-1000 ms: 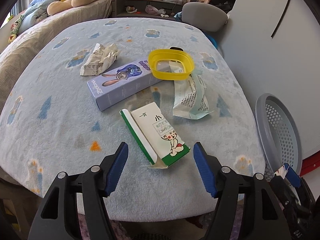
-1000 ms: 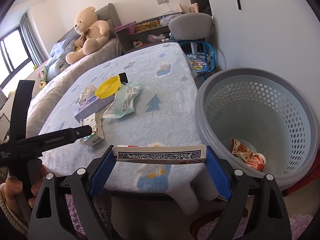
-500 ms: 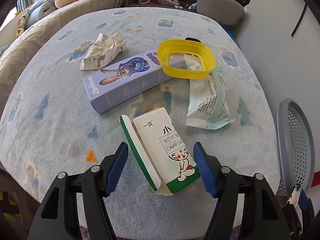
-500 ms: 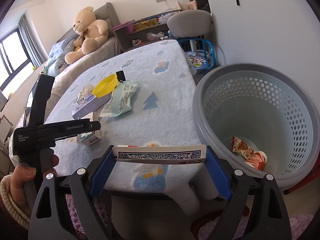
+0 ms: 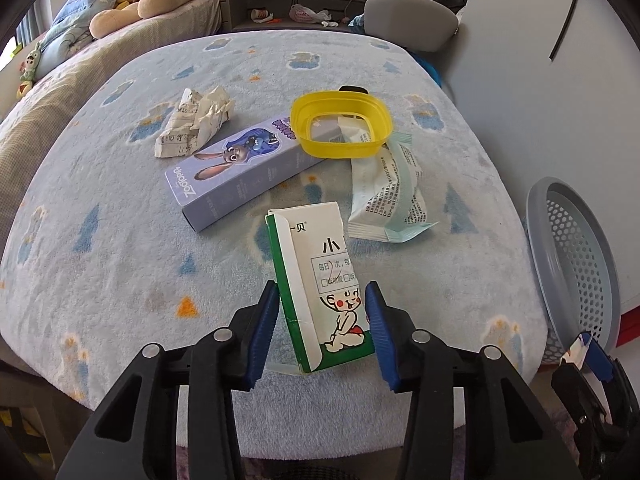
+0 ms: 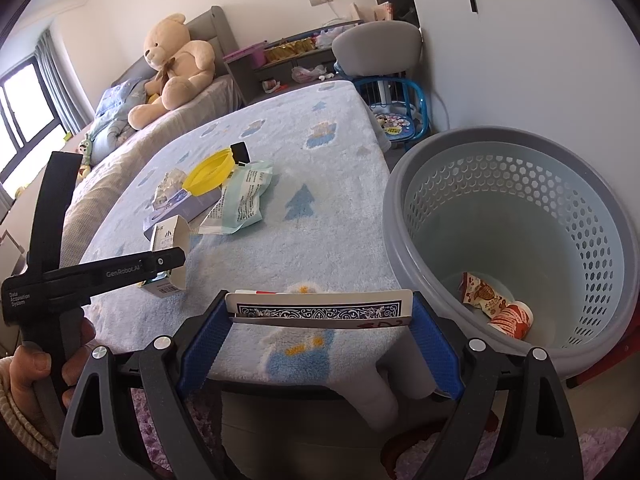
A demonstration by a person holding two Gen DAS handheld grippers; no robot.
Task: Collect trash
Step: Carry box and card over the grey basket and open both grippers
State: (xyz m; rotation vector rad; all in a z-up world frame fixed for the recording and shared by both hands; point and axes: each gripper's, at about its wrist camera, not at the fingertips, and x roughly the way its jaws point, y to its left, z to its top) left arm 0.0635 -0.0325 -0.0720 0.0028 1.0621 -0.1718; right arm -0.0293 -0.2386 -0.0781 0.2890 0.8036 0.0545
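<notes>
Left gripper (image 5: 322, 316) jaws closing around the green carton (image 5: 320, 280); right gripper (image 6: 318, 328) clamps a card box (image 6: 320, 310) beside the basket (image 6: 520, 152), likely for dropping

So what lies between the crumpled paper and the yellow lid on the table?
The purple rabbit box lies between the crumpled paper and the yellow lid, whose near edge rests on the box's end; the left wrist view shows it.
</notes>
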